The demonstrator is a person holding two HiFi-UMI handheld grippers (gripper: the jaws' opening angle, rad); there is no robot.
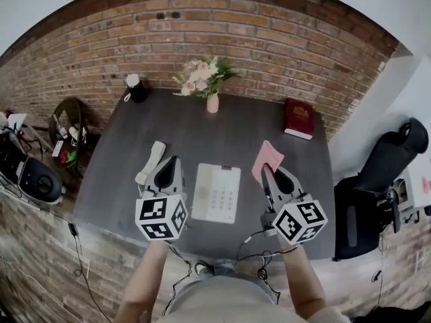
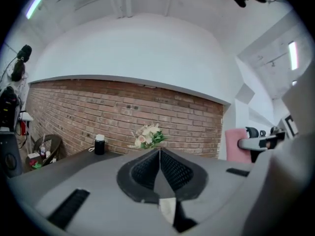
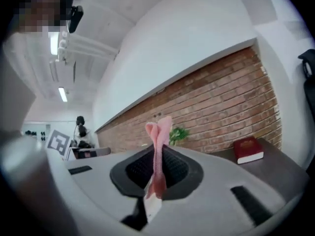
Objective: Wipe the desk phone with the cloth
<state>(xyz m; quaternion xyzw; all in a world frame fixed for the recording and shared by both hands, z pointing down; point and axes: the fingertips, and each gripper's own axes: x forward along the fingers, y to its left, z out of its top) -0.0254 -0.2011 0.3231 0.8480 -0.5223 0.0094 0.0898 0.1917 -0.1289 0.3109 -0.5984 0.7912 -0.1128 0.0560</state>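
Your right claw [image 1: 267, 171] grips just a thin fold of the cloth [image 1: 271, 155] right of the desk phone [image 1: 216, 192], so wiping drag could pull it free; your left claw [image 1: 171, 161] is closed, empty.

We can read no text anywhere: the keys of the desk phone [image 1: 217, 192] and the cover of the red book [image 1: 298, 118] are too small.
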